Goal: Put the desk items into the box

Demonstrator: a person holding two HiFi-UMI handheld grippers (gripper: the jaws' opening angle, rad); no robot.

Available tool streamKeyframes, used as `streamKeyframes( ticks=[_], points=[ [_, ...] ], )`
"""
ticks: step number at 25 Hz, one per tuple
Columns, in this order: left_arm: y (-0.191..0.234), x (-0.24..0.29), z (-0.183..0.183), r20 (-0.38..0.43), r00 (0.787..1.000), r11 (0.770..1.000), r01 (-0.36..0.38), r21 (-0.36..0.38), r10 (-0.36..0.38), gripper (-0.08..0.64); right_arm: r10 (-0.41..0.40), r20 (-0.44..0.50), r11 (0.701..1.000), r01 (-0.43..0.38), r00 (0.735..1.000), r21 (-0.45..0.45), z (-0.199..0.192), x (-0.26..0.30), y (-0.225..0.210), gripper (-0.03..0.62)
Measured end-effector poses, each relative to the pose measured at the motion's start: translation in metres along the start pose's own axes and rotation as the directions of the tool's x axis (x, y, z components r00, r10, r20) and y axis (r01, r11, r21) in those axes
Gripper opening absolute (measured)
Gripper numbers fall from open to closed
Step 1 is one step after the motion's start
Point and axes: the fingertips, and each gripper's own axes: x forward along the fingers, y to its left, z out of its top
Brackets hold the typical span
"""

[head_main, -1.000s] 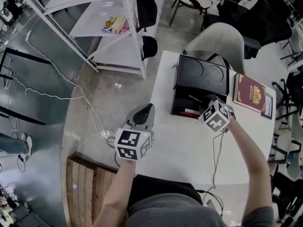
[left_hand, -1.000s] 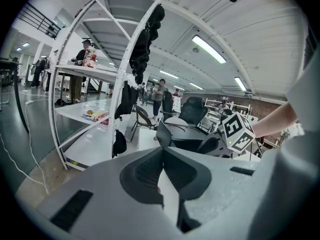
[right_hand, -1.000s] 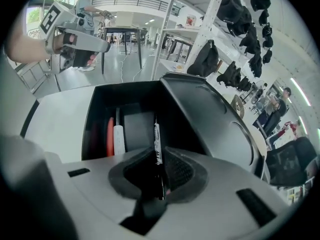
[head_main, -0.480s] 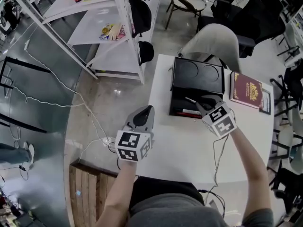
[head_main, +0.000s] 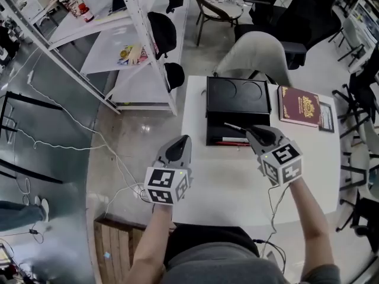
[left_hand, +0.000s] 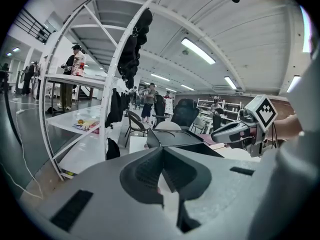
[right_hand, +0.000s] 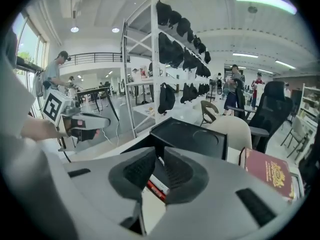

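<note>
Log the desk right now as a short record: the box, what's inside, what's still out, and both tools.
Box: black box, lid up, on the white table
Inside: pens along the front wall
Still out: maroon book, right of the box
Right tool: empty, near the box, jaws apart, just been closing
Left tool: shut, empty, at the table's left edge

We list:
- a white rectangular worktop [head_main: 231,182], standing on a glossy grey floor [head_main: 53,99];
- a white metal shelving rack [head_main: 136,78] just left of it, with black caps [right_hand: 182,29] hung along its uprights;
- a beige moulded chair [head_main: 254,49] at the worktop's far edge;
- black office chairs [head_main: 308,10] beyond that;
- a slatted wooden pallet [head_main: 115,250] on the floor, near left;
- long ceiling strip lights [left_hand: 197,50] overhead, all lit.
</note>
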Motion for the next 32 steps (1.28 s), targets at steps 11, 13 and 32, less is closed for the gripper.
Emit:
streamKeyframes(
  ticks=[11,13,32],
  points=[
    [-0.022,-0.008,0.008,0.013,0.999,0.998,0.036,0.048,-0.036,0.006,-0.107,0.149,0.980,0.079,0.983,0.184,-0.008,-0.062,0.012,0.026],
    [-0.026,-0.009,0.008,0.015,0.999,0.998,0.040,0.057,-0.041,0.006,-0.121,0.171,0.972,0.082,0.978,0.221,-0.010,-0.071,0.015,0.012],
    [-0.051,-0.032,0.009,0.035,0.997,0.993,0.065,0.095,-0.069,0.006,-0.227,0.344,0.955,0.140,0.911,0.261,-0.004,-0.133,0.047,0.003]
  ],
)
